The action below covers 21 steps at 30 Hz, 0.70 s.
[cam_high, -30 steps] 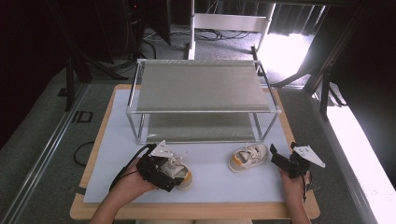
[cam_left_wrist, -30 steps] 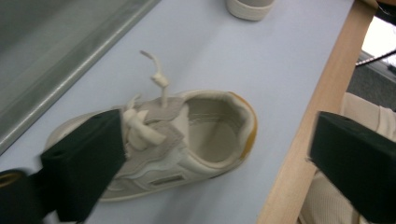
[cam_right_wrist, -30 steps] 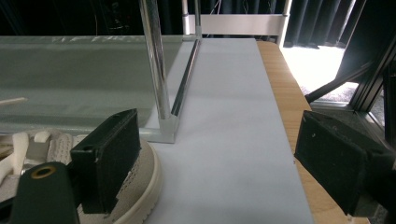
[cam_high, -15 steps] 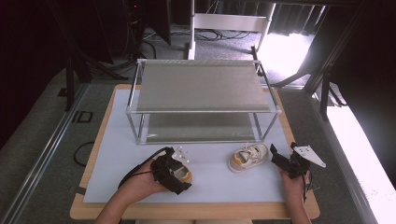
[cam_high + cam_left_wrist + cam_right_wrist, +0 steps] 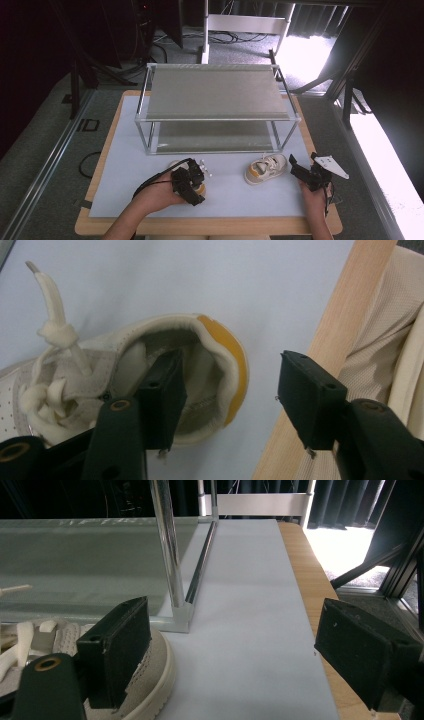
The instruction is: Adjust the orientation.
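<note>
In the high view, the left gripper (image 5: 189, 181) sits directly over the left shoe (image 5: 196, 172) on the white mat (image 5: 125, 170), just in front of the two-tier rack (image 5: 215, 107). The right shoe (image 5: 265, 168) lies apart to the right, its long axis slanting across the mat, with the right gripper (image 5: 300, 172) just beside its near end.

In the left gripper view, one jaw stands inside the shoe's opening and the other outside the yellow heel (image 5: 227, 360); the jaws have just been closing, yet a gap seems to remain at the outer pad, so they stand half-wide, not pressing.

In the right gripper view, the jaws gape wide and empty, the right shoe's sole behind the left-hand pad (image 5: 120, 650).
</note>
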Available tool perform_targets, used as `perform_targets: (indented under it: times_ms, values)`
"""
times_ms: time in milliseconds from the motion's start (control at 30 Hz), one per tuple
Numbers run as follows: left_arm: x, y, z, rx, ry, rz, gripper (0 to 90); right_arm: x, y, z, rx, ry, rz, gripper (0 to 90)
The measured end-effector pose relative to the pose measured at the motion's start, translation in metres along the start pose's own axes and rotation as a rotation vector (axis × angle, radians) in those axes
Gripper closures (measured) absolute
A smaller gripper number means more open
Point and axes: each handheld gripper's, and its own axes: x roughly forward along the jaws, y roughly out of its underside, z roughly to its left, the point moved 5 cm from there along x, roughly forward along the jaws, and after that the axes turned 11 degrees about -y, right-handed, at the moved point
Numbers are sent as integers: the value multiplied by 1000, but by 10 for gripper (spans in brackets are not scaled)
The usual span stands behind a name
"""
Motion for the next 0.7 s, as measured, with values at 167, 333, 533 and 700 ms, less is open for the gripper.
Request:
perform_targets:
  times_ms: [167, 333, 533, 700]
  values:
    - [5, -7, 1, -1, 28, 48, 539, 0, 0, 0, 0, -2, 0, 140]
    - [11, -7, 2, 54, 3, 107, 606, 0, 0, 0, 3, -6, -2, 140]
    - [10, -7, 0, 81, 50, 94, 720, 0, 0, 0, 1, -9, 1, 141]
    - [6, -8, -1, 155, 32, 95, 740, 0, 0, 0, 0, -8, 1, 141]
